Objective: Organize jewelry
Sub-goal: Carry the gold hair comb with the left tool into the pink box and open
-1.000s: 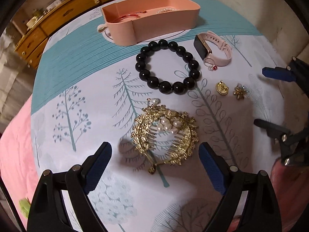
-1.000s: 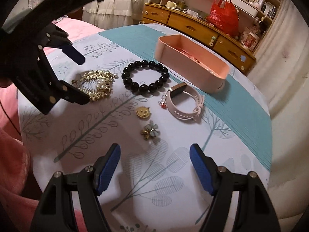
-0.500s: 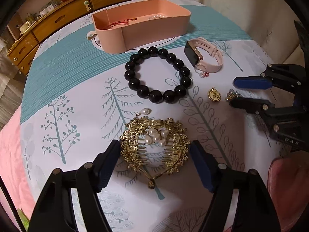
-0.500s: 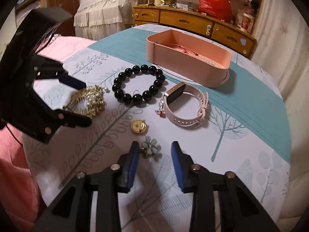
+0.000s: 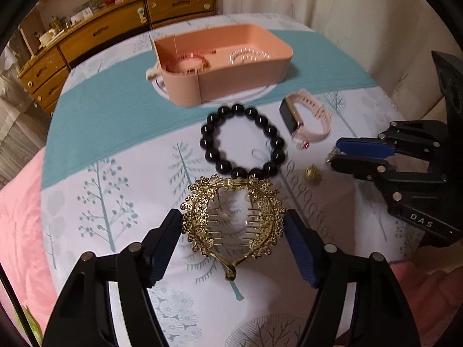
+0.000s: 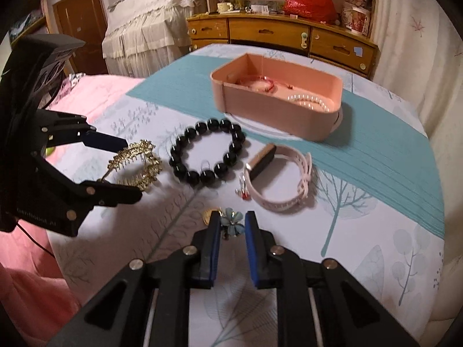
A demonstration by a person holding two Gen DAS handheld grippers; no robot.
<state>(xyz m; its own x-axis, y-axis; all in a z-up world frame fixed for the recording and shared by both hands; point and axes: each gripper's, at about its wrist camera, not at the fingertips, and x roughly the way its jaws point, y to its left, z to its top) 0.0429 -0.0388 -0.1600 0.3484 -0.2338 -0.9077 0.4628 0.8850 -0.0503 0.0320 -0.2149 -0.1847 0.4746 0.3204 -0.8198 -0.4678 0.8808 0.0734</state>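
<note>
My left gripper (image 5: 233, 225) is shut on the gold pearl hair comb (image 5: 231, 219) and holds it tilted up off the cloth; it also shows in the right wrist view (image 6: 134, 163). My right gripper (image 6: 231, 224) is shut on the pale blue flower brooch (image 6: 231, 223), also seen from the side (image 5: 332, 156). A black bead bracelet (image 5: 241, 141) (image 6: 207, 151), a pink smartwatch (image 5: 306, 118) (image 6: 277, 173) and a small gold charm (image 5: 312, 173) (image 6: 209, 214) lie on the cloth. The pink tray (image 5: 231, 84) (image 6: 275, 115) holds a red bracelet and a pearl strand.
The table has a tree-print cloth with a teal band (image 5: 115, 112). Pink bedding (image 5: 20, 202) lies at the left. A wooden dresser (image 6: 277, 34) with a red bag stands behind the table. A curtain hangs at the right.
My left gripper closed on the gold comb and lifted it, tilting it up. My right gripper closed on the flower brooch.
</note>
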